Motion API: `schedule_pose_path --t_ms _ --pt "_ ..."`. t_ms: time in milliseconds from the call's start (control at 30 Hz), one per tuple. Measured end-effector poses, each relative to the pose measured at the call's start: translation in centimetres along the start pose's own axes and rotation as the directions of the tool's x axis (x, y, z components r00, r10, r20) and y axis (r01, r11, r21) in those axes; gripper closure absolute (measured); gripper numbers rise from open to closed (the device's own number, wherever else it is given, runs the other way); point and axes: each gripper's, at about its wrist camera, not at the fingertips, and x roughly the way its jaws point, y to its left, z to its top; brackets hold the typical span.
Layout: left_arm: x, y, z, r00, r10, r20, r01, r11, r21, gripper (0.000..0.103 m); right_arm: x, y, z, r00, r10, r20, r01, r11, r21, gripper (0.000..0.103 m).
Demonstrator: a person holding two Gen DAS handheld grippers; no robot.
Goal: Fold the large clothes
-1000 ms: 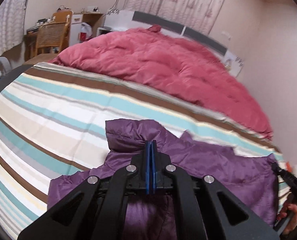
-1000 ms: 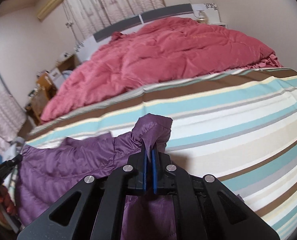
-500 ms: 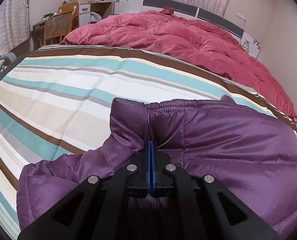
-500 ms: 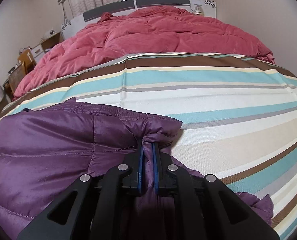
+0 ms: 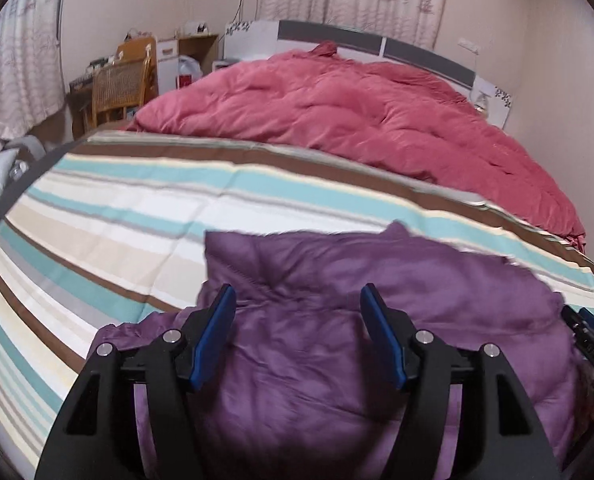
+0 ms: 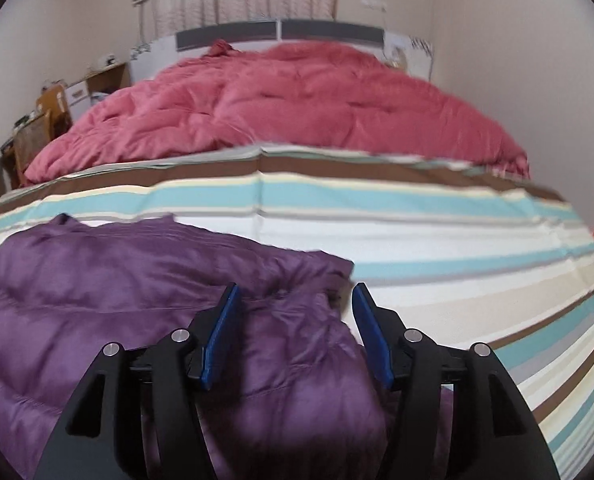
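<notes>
Flanking purple jacket [image 5: 337, 320]: red duvet [image 5: 357, 120]

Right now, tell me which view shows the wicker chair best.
The left wrist view: the chair stands clear at the desk left of the bed, its woven back facing us. The right wrist view shows it only small and blurred at the left edge.

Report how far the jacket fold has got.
Done: the purple jacket lies doubled over on the striped sheet, its top layer puffed up. In hand: nothing; the left tongs and right tongs have just been opening, and the jacket lies loose between their open jaws. Left: probably further folds and flattening, since the bundle looks bulky.
</notes>
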Motion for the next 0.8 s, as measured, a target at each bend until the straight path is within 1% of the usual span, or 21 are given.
schedule_pose_path --t_ms 33,67,133,200,267,333,367,467,533,667,800 --pt "-0.8 -0.8 0.2 1.0 -0.021 0.018 0.021 1.0 0.006 0.035 -0.5 0.4 0.0 1.0 0.005 0.004 -0.005 1.0 -0.009 0.045" --pt "-1.3 -1.6 0.4 0.999 -0.036 0.029 0.035 0.999 0.018 0.03 -1.2 1.1 0.1 1.0 0.022 0.015 -0.022 1.0 -0.014 0.045" --pt "-1.8 -3.3 0.7 0.998 -0.046 0.043 0.043 0.998 0.053 0.025 -2.1 1.9 0.6 0.998 0.061 0.029 -0.061 0.998 -0.012 0.045" --pt "-1.8 -5.1 0.7 0.997 -0.045 0.055 0.04 0.994 0.098 0.024 -2.6 3.3 1.0 0.994 0.106 0.034 -0.105 0.994 -0.015 0.045" --pt "-1.0 -7.1 0.8 0.998 -0.025 0.05 0.017 0.989 0.144 0.022 -2.3 4.7 1.4 0.989 0.145 0.024 -0.144 0.989 -0.019 0.045" --pt "0.3 -8.4 0.6 0.999 0.007 0.032 -0.013 0.984 0.18 0.022 -1.2 6.2 1.5 0.99 0.141 0.002 -0.141 0.989 -0.04 0.045" --pt "1.2 -8.7 0.4 1.0 0.024 0.011 -0.025 0.981 0.191 0.022 -0.2 7.0 1.4 0.991 0.132 -0.021 -0.133 0.99 -0.057 0.045" --pt "3.5 -8.6 -0.8 0.998 0.051 -0.049 -0.041 0.984 0.175 0.021 1.5 8.0 0.7 0.992 0.117 -0.057 -0.12 0.99 -0.067 0.045" --pt "4.1 -8.5 -1.6 0.998 0.052 -0.045 -0.044 0.986 0.163 0.019 2.3 7.9 0.1 0.991 0.119 -0.067 -0.122 0.991 -0.046 0.045" --pt "5.2 -8.5 -2.1 0.996 0.061 -0.067 -0.05 0.987 0.155 0.017 3.2 8.6 -0.4 0.992 0.098 -0.081 -0.104 0.992 -0.065 0.045" --pt "5.6 -8.5 -2.4 0.995 0.06 -0.076 -0.048 0.988 0.148 0.017 3.6 8.7 -0.6 0.992 0.095 -0.084 -0.101 0.992 -0.069 0.045"
